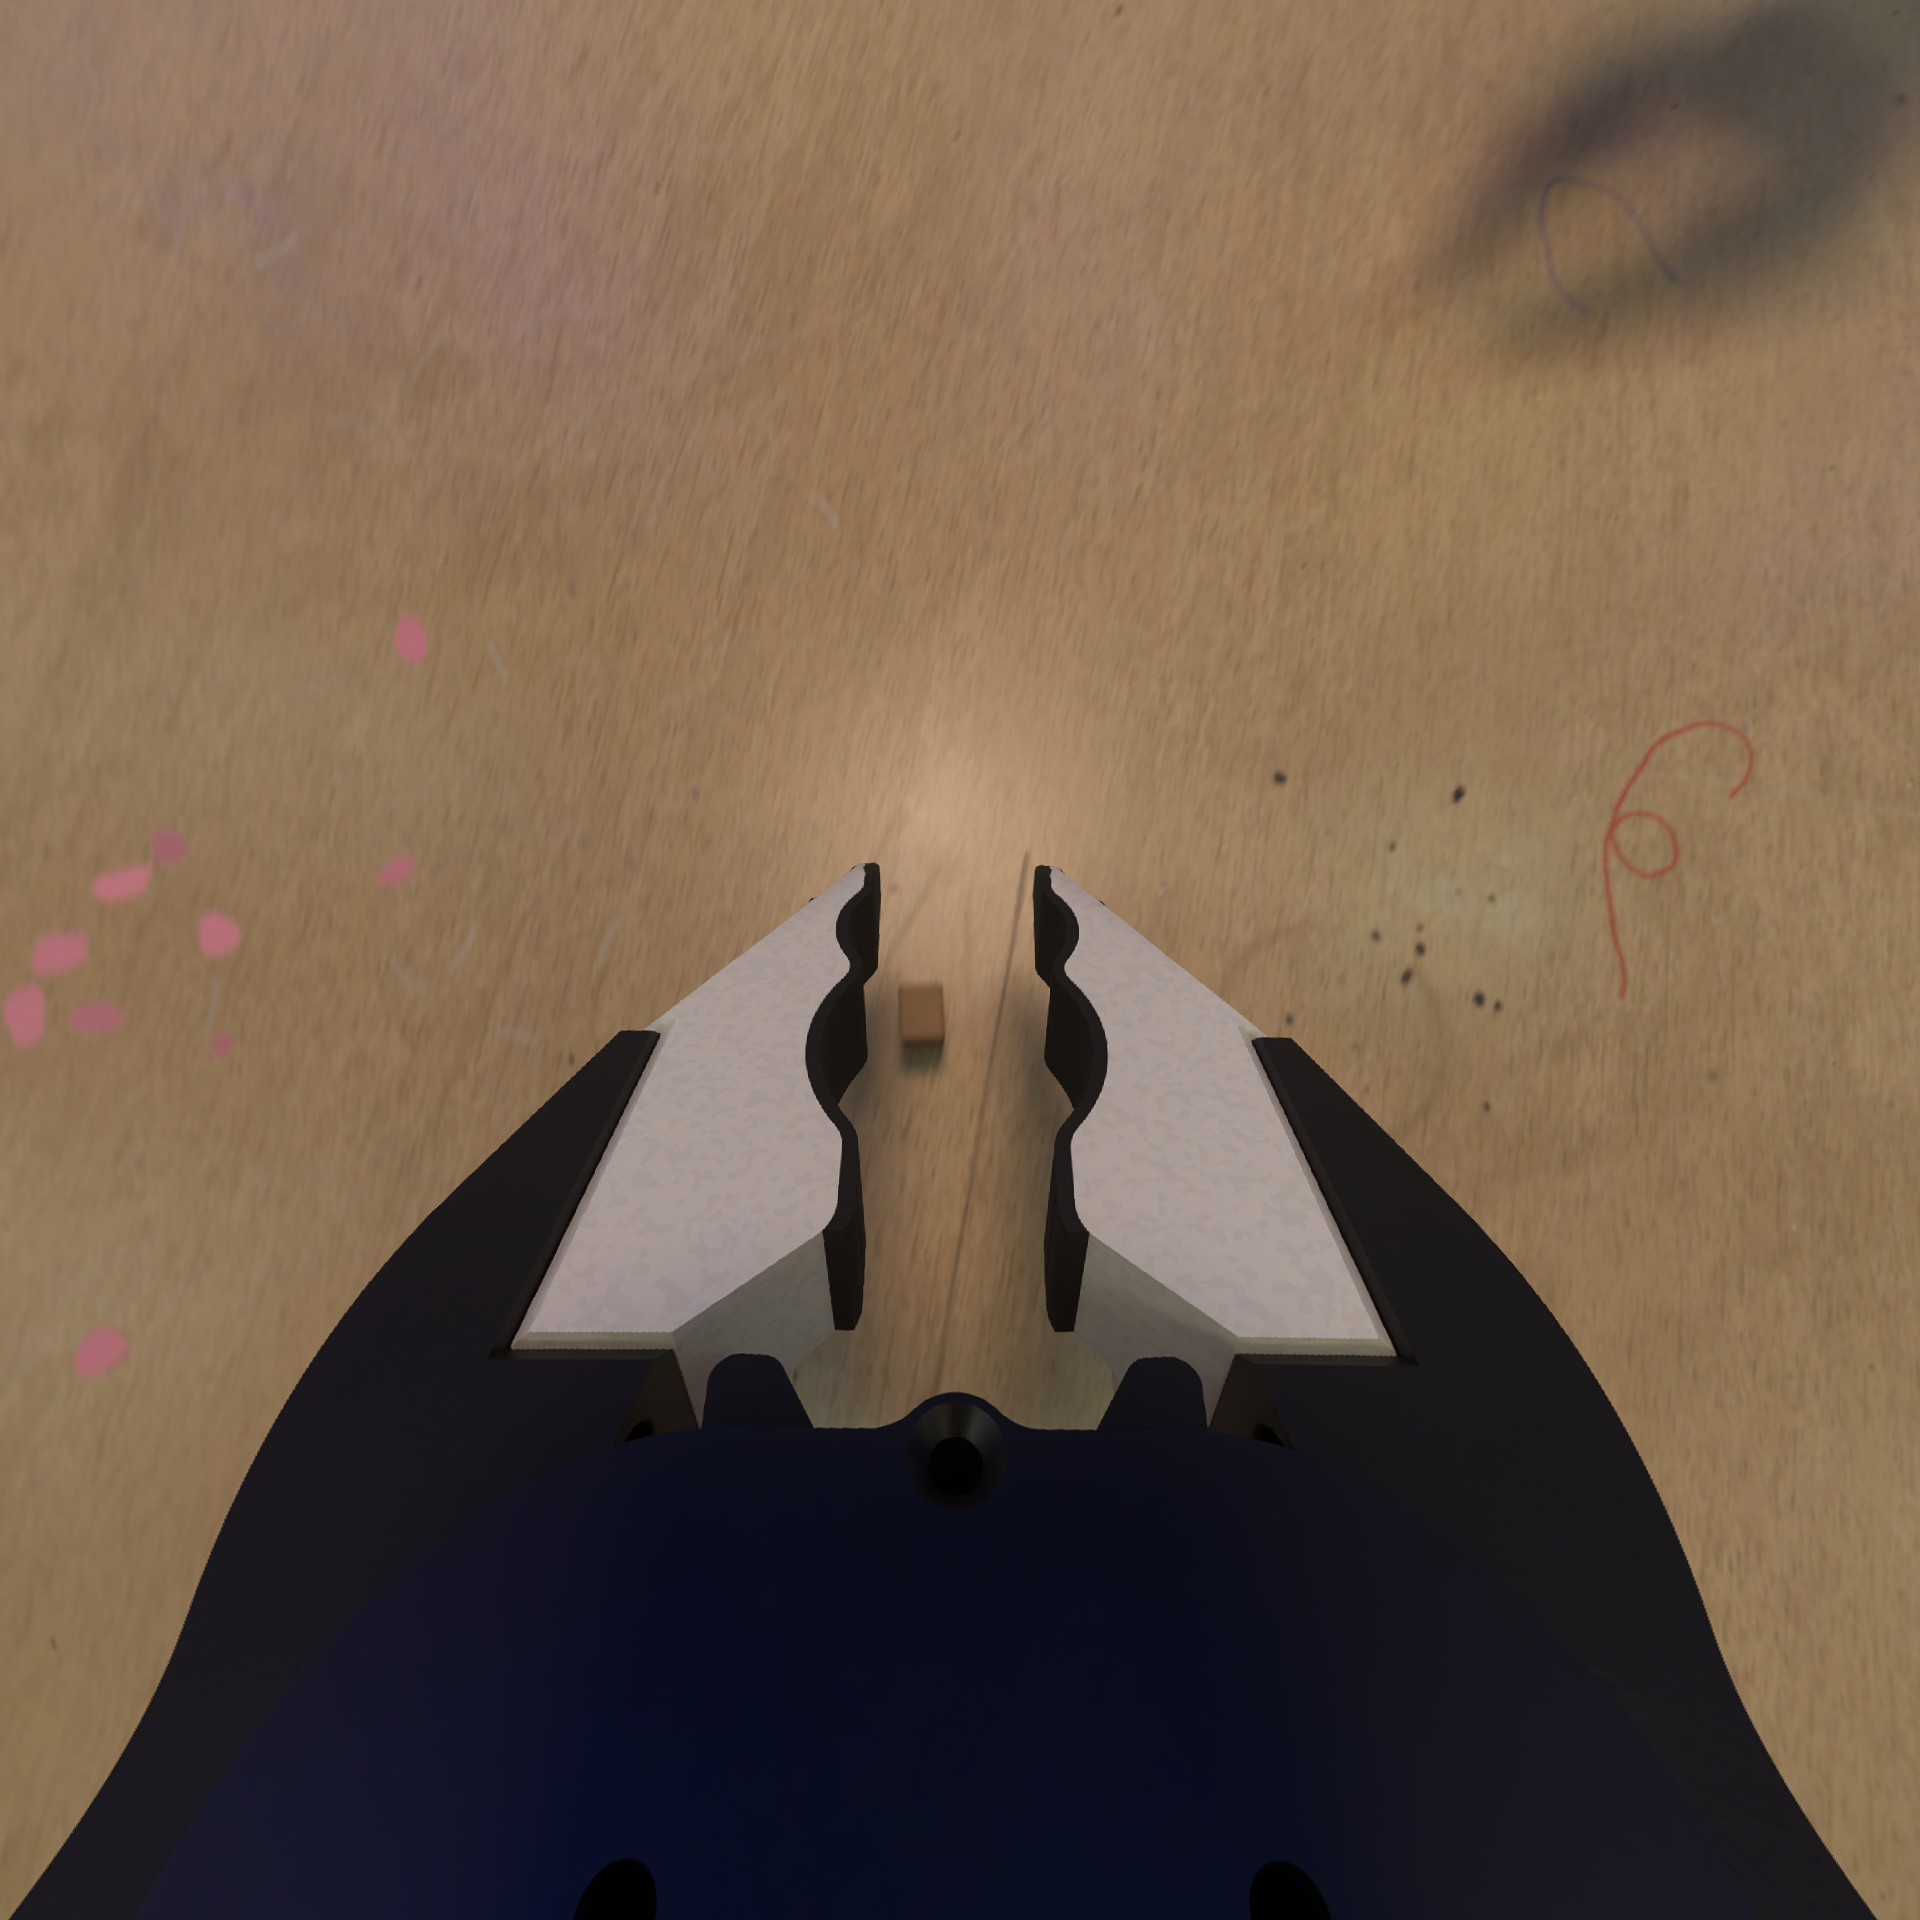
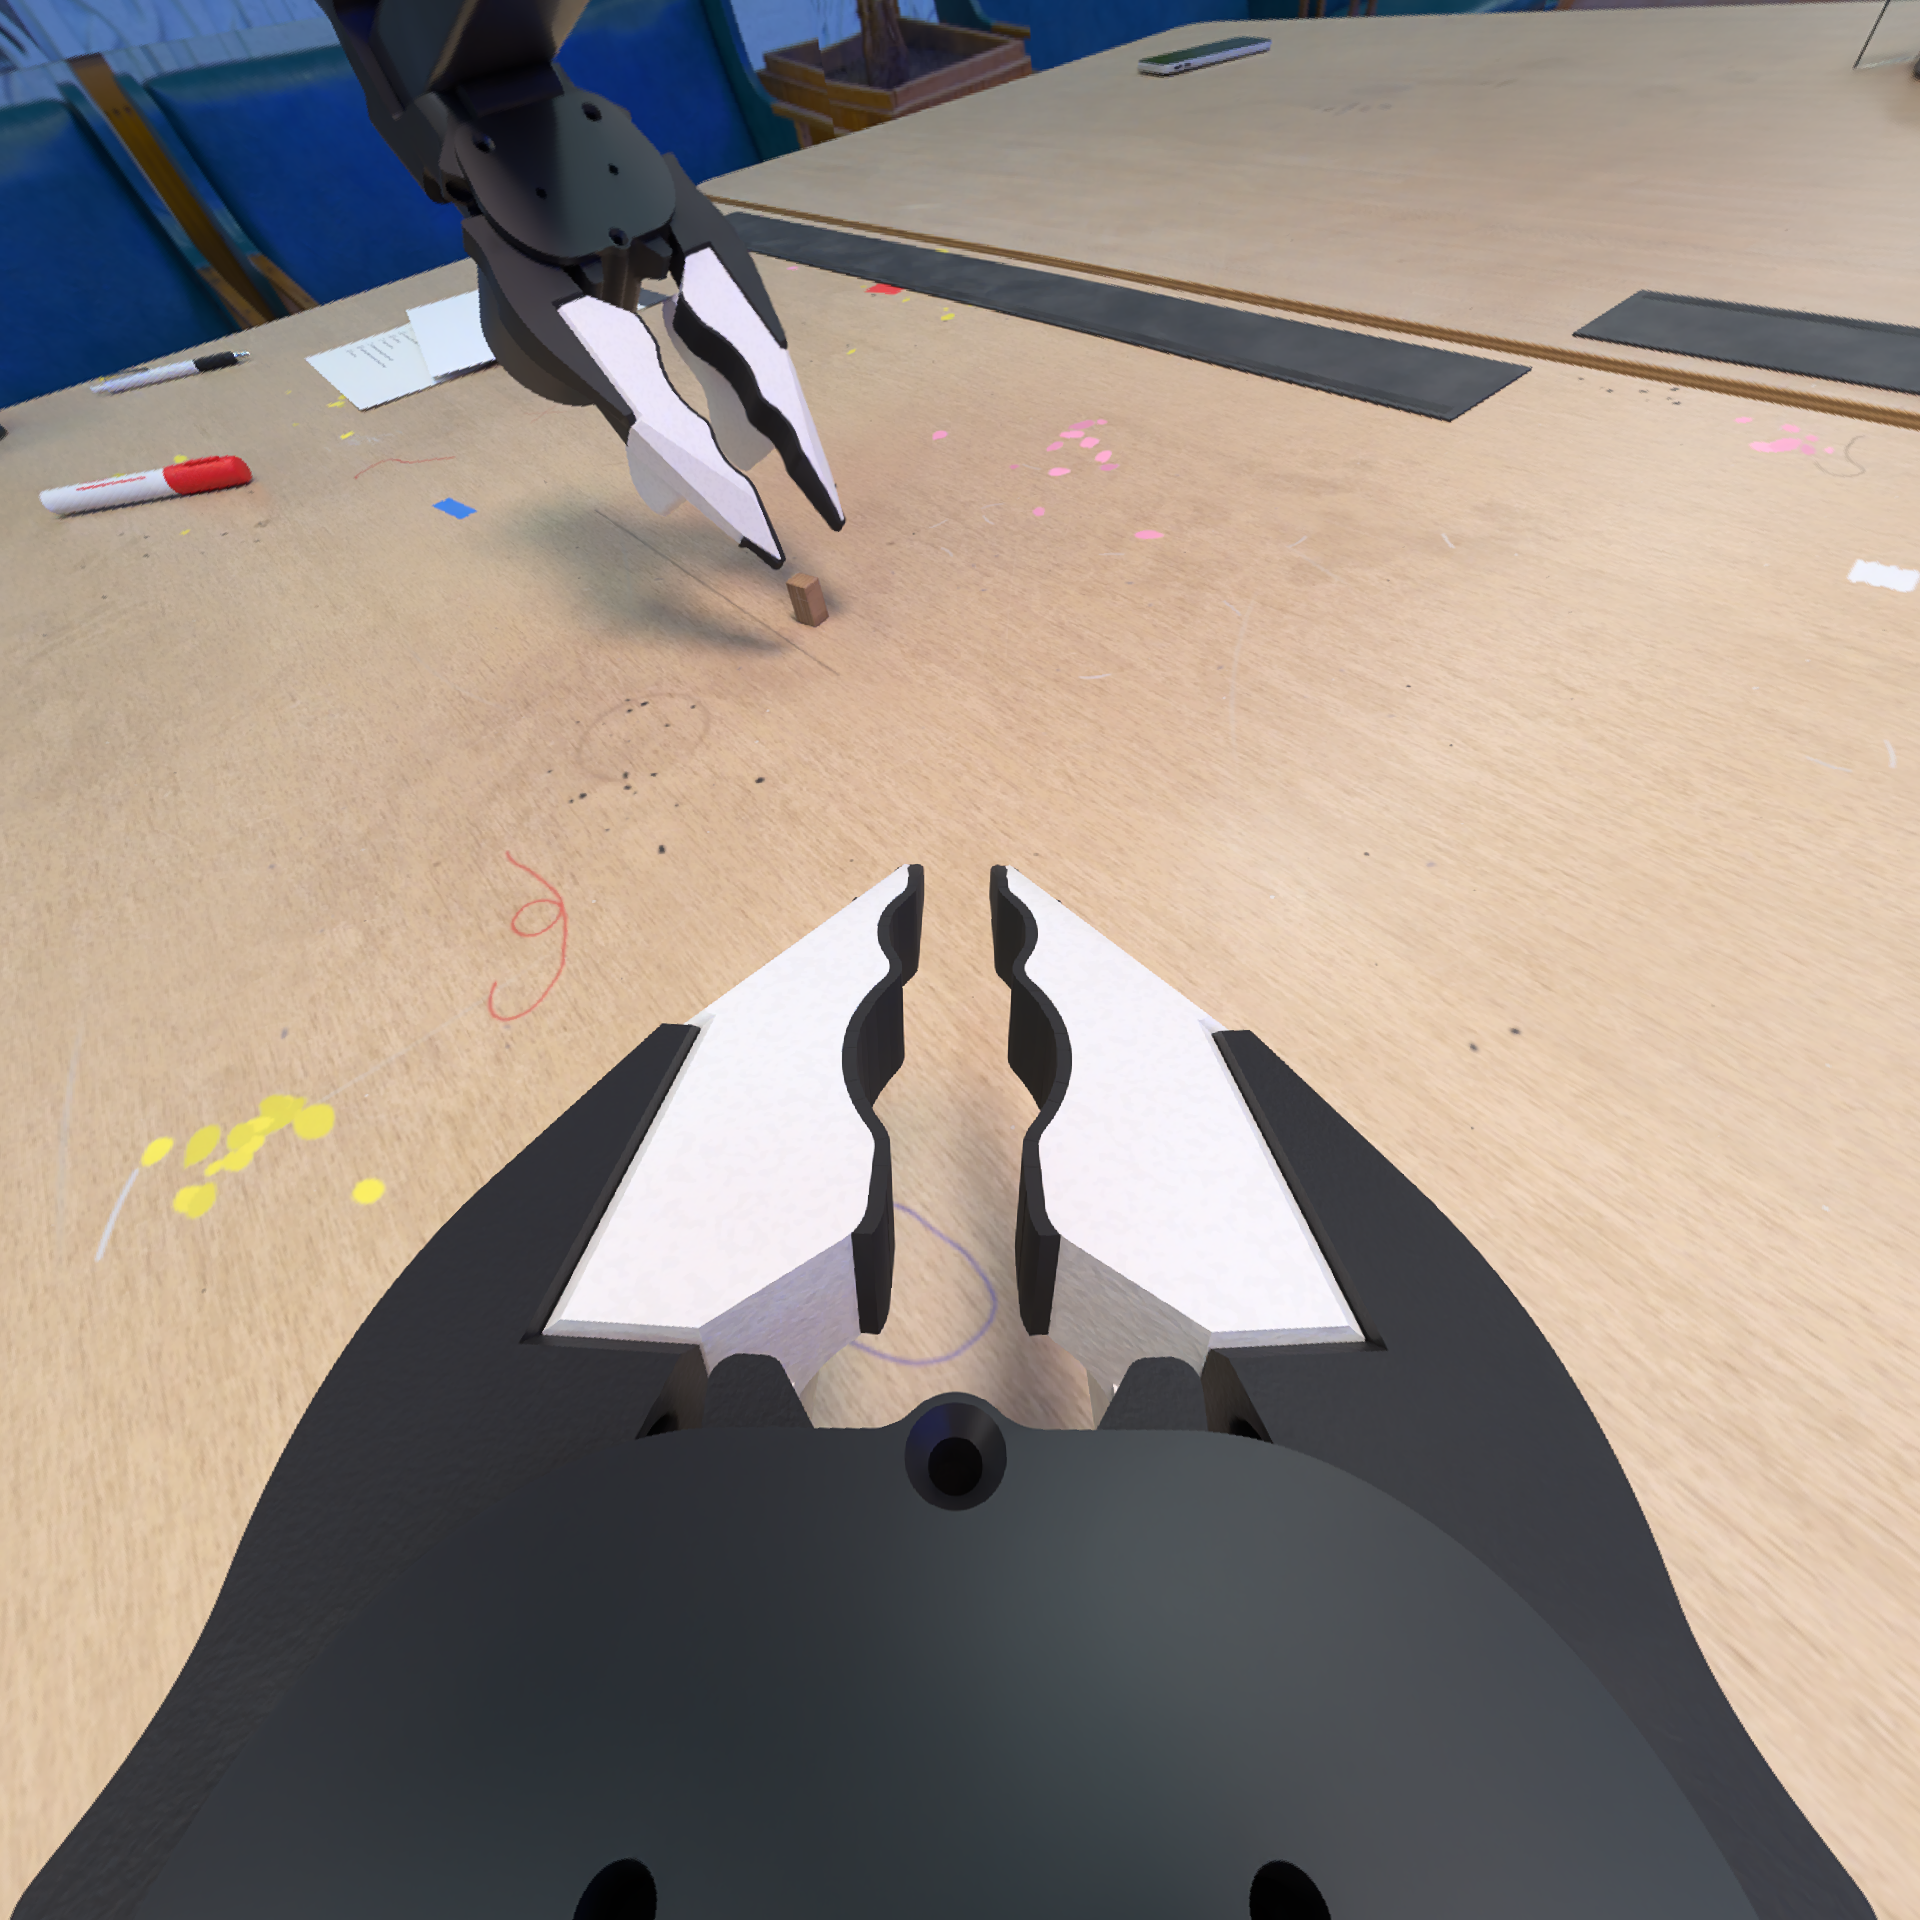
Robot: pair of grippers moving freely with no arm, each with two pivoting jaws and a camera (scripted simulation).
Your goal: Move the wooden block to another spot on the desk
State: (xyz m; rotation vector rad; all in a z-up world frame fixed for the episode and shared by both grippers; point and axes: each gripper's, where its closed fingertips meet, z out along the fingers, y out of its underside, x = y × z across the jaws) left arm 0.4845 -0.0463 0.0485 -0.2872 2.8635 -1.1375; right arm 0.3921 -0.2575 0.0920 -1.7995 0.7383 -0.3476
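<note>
The small wooden block [image 1: 921, 1012] stands on the tan desk [image 1: 935, 468]. In the left wrist view it shows between the fingers of my left gripper [image 1: 956, 871], nearer the left finger, with gaps on both sides. The left gripper is open and points steeply down at the desk. In the right wrist view the block [image 2: 807, 600] sits just below the left gripper's fingertips [image 2: 810, 538], which hang slightly above it without touching. My right gripper [image 2: 956, 871] is open and empty, low over the desk, well short of the block.
A red-capped marker [image 2: 145, 484], a black pen [image 2: 171, 371] and white papers [image 2: 405, 353] lie at the far left. Dark strips [image 2: 1132, 312] cross the desk at the back. A phone [image 2: 1203, 54] lies far off. Paint spots and scribbles mark the desk.
</note>
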